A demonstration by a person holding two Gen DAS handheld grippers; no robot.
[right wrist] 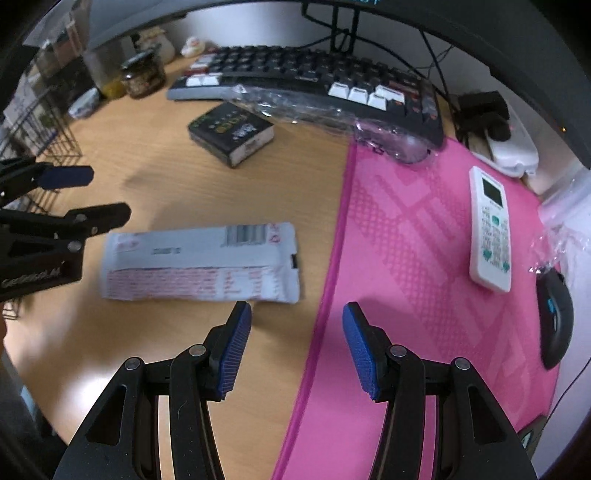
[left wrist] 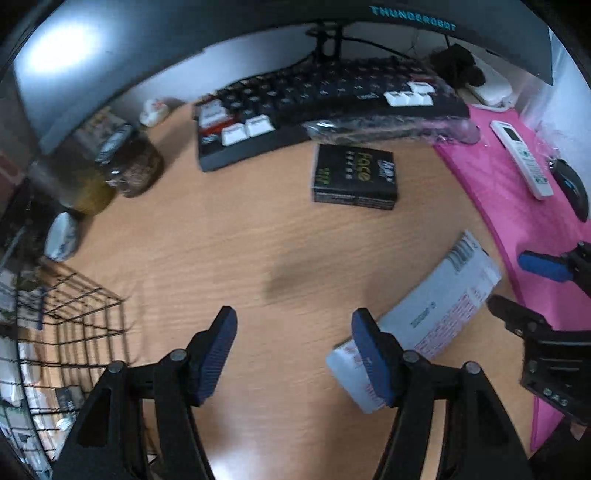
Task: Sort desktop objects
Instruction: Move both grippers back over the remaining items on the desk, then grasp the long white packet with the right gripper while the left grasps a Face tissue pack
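A white flat packet point(left wrist: 436, 310) with red print lies on the wooden desk, just right of my left gripper point(left wrist: 293, 317), which is open and empty. In the right wrist view the packet point(right wrist: 199, 262) lies ahead and left of my right gripper point(right wrist: 297, 314), also open and empty, above the pink mat's edge. A black box point(left wrist: 354, 177) with green lettering lies near the keyboard; it also shows in the right wrist view point(right wrist: 232, 133). A white remote point(right wrist: 489, 229) and a black mouse point(right wrist: 556, 321) lie on the pink mat point(right wrist: 406, 240). The left gripper point(right wrist: 92, 192) shows at the left; the right gripper point(left wrist: 517, 284) shows at the right.
A black keyboard point(left wrist: 321, 99) with a clear plastic wrapper point(right wrist: 325, 110) stands under the monitor point(left wrist: 413, 22). Jars point(left wrist: 129, 166) stand at the left. A black wire basket point(left wrist: 74, 332) sits at the desk's left. A white power strip point(right wrist: 509, 147) lies far right.
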